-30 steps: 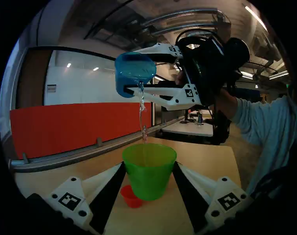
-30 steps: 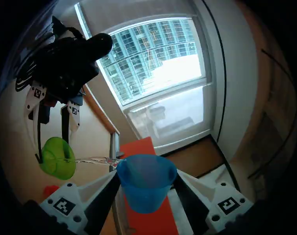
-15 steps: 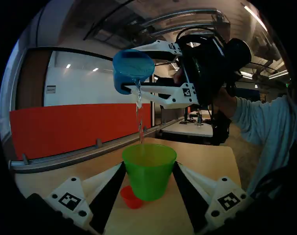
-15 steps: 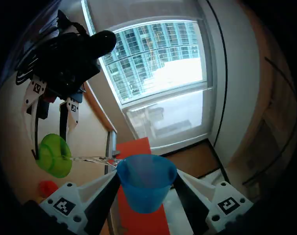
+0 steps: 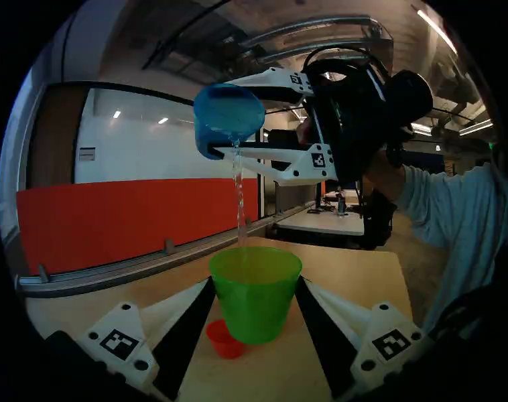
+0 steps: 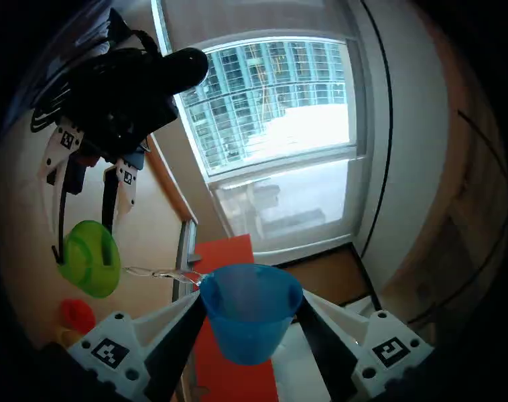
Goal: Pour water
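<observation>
- Thinned since before, clear water stream [image 5: 238, 194] falls from tilted blue plastic cup [image 5: 227, 117], clamped by right gripper [image 6: 252, 303].
- Left gripper [image 5: 255, 285] grasps upright green plastic cup [image 5: 255, 311].

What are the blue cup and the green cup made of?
The blue cup looks like thin plastic: smooth, slightly see-through, light glowing through its wall. The green cup is probably plastic too: one even bright colour, thin rim, soft sheen.
</observation>
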